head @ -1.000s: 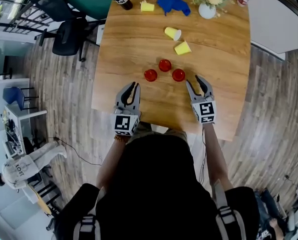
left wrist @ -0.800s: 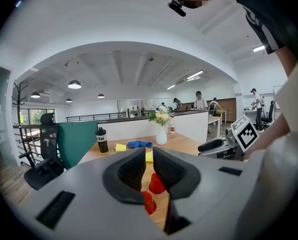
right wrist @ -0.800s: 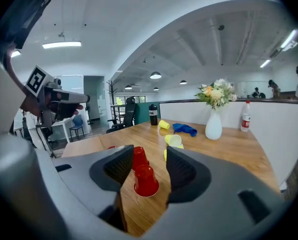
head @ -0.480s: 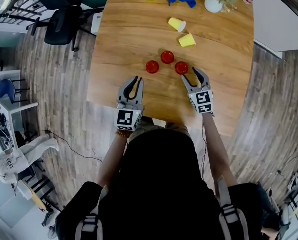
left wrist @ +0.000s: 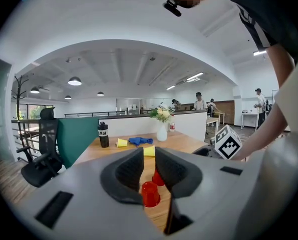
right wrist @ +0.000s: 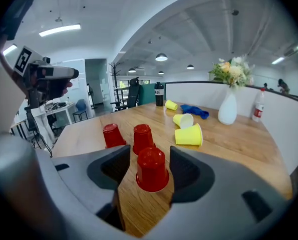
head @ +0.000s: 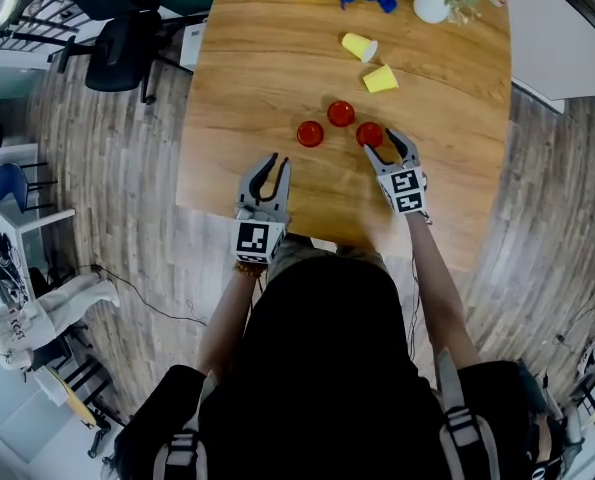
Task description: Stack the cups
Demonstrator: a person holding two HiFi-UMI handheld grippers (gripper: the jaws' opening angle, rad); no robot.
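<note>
left gripper: low over the near edge of the light wooden surface, 11 o'clock; jaws just opening, narrow gap, nothing between.
right gripper: 1 o'clock; jaws just opening, spread around the upside-down red plastic cup, pads clear of it.
two more red cups: 9 and 10 o'clock of it.
two yellow plastic cups: beyond, on their sides, 12 o'clock.

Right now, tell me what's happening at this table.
A person works a claw in each hand. The right claw sits around the nearest red cup, with its jaws just opened wider and not touching it. The left claw hangs back empty, its jaws just opened a crack. Two other red cups stand upside down nearby. Nothing is stacked yet.
</note>
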